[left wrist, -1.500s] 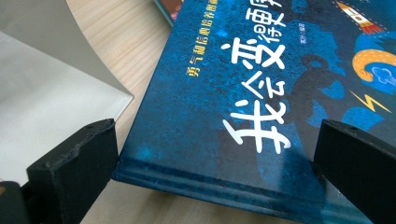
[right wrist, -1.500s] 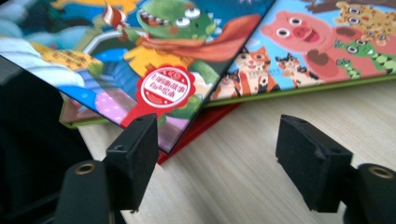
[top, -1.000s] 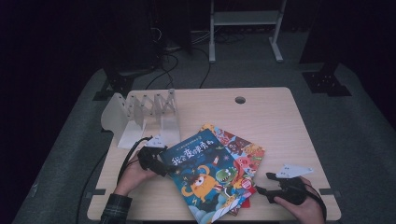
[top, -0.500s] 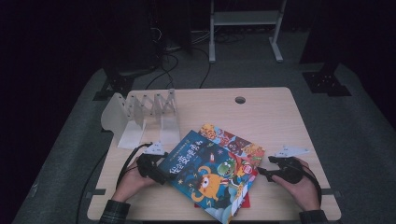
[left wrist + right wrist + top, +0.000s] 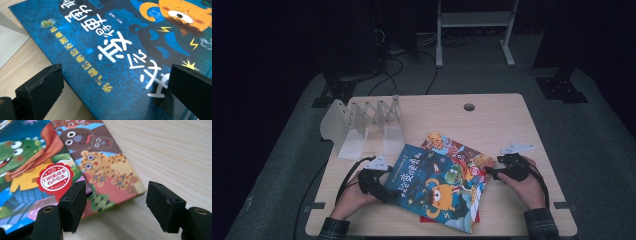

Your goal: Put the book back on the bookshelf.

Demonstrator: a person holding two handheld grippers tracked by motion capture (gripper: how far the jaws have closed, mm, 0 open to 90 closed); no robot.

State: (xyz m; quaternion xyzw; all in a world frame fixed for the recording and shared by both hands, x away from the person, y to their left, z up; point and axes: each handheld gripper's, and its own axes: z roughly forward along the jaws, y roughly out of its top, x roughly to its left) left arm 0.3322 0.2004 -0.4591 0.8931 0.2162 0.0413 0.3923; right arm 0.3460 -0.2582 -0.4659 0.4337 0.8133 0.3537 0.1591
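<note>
Now right gripper (image 5: 493, 172) nearer the books' (image 5: 439, 182) corner, jaws spread; left gripper (image 5: 384, 192) likewise spread.

1. Top book (image 5: 434, 192): dark blue cover; white lettering; orange one-eyed creature; yellow lightning marks; green crocodile with an orange scarf; round red sticker with white writing
2. Lower book (image 5: 452, 149): red and orange cover; brown bears; spotted yellow leopards
3. Book stand (image 5: 362, 122): plain white
4. Table (image 5: 492, 120): pale wood grain
5. Left gripper (image 5: 379, 187) and right gripper (image 5: 492, 172): black; jaws black too
6. Sleeve (image 5: 539, 225): dark plaid
</note>
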